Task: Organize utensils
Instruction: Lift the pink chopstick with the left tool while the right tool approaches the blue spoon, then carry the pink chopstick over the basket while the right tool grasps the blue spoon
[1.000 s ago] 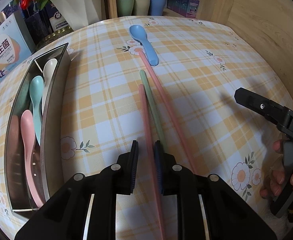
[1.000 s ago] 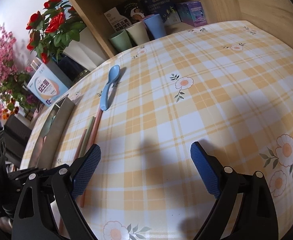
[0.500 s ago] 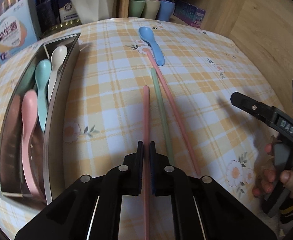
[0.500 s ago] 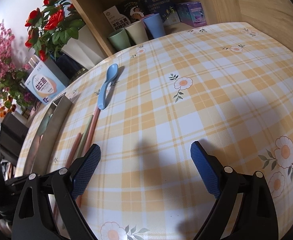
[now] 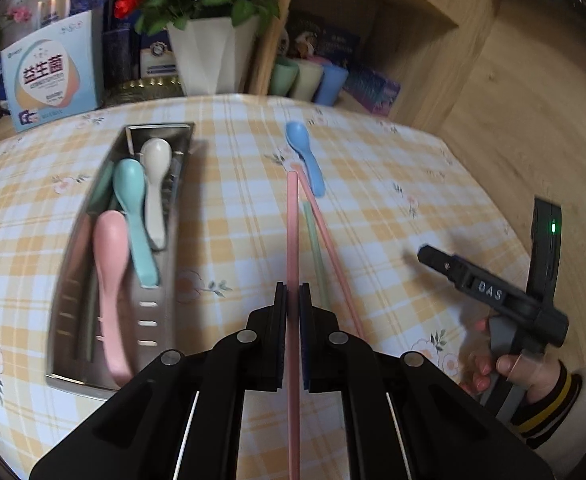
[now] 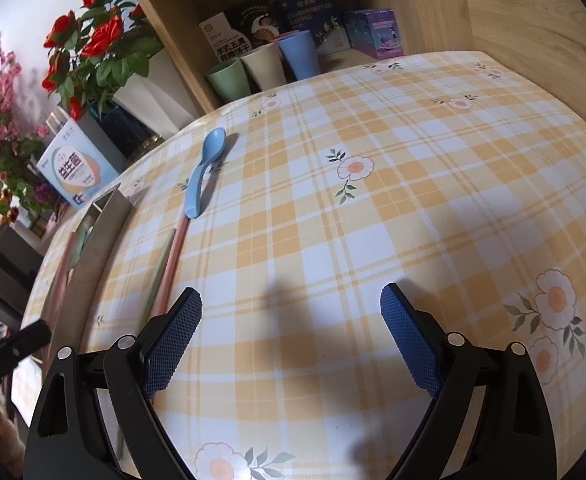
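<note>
Pink chopstick [image 5: 292, 248] clamped between the pads of the left gripper [image 5: 292, 308], jaws drawn in to a slit around it; long axis runs straight ahead along the fingers, far tip reaching toward the blue spoon [image 5: 305, 156], near end passing back under the gripper body. It looks lifted clear of the cloth, though the blur makes this hard to confirm

Steel utensil tray [image 5: 66, 280] lies to the left of the held stick, near the table's left edge, its length roughly parallel to the chopstick. So the coming move looks like a sideways carry left with little or no turn needed. Left hand is plainly the nearer one to the tray. Tray already carries a pink spoon [image 5: 111, 280], a teal spoon [image 5: 135, 216] and a cream spoon [image 5: 155, 188], side by side

Left on the cloth, just right of the held stick: a green chopstick [image 5: 317, 256] and a second pink chopstick [image 5: 335, 256], the latter's far end touching the blue spoon's handle

Right gripper [image 6: 291, 344] hangs over bare cloth toward the table's right side, jaws spread wide, nothing between them; the person's right hand [image 5: 505, 372] wraps its handle

Surface: yellow plaid tablecloth [image 6: 373, 220] with daisy print. Beyond the far edge: a wooden shelf with three cups [image 6: 261, 66], boxes, and a white pot of red flowers [image 5: 209, 56]
</note>
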`<state>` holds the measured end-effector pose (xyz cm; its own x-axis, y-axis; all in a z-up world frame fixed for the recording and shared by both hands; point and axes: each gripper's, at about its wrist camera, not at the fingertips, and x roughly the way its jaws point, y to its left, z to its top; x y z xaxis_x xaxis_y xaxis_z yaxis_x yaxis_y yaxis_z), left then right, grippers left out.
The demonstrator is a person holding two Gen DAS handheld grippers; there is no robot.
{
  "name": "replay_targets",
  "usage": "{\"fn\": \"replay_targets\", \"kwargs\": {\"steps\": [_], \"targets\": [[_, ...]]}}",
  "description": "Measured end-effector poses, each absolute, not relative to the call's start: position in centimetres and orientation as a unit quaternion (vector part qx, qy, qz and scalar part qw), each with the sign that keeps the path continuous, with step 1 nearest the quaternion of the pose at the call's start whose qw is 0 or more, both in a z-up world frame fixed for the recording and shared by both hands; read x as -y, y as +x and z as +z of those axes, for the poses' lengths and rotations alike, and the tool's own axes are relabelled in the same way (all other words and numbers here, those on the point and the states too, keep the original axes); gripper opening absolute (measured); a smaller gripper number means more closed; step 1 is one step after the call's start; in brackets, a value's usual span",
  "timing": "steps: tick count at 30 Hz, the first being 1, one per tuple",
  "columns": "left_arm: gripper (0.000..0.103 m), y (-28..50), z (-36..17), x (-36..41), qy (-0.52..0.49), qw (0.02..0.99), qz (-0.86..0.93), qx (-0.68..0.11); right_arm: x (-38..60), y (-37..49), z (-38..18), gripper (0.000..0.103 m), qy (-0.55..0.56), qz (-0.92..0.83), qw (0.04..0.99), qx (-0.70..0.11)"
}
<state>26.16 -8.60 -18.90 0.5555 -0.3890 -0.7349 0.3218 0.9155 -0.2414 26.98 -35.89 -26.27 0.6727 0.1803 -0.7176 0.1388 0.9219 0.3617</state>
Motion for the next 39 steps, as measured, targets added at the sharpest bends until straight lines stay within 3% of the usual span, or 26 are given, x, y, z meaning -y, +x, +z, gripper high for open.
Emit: {"fn": "replay_targets", "kwargs": {"steps": [7,11,25,29,36,39], "targets": [[0.006,26.4,-17.4,5.5,-0.072,0.894,-0.183,-0.402,35.1,27.0,-25.9,0.088,0.174,0.009,0.897,-0.405],[0.006,26.5,-16.7,3.7,-0.089,0.897,-0.176,-0.395,34.3,27.3,-26.0,0.081,0.152,0.014,0.897,-0.415],[0.006,27.5,-15.4,-1.8,-0.129,0.903,-0.151,-0.381,32.9,28.2,-24.9,0.081,0.128,0.011,0.892,-0.433],[0.006,27.7,-15.2,-2.6,-0.136,0.907,-0.143,-0.372,32.0,29.7,-24.1,0.070,0.130,0.033,0.894,-0.428],[0.006,28.8,-15.1,-3.4,-0.129,0.908,-0.130,-0.377,28.7,35.4,-22.8,0.036,0.072,0.078,0.908,-0.405],[0.006,29.1,-15.1,-3.6,-0.119,0.911,-0.116,-0.377,27.8,38.3,-23.2,0.031,0.078,0.087,0.906,-0.407]]}}
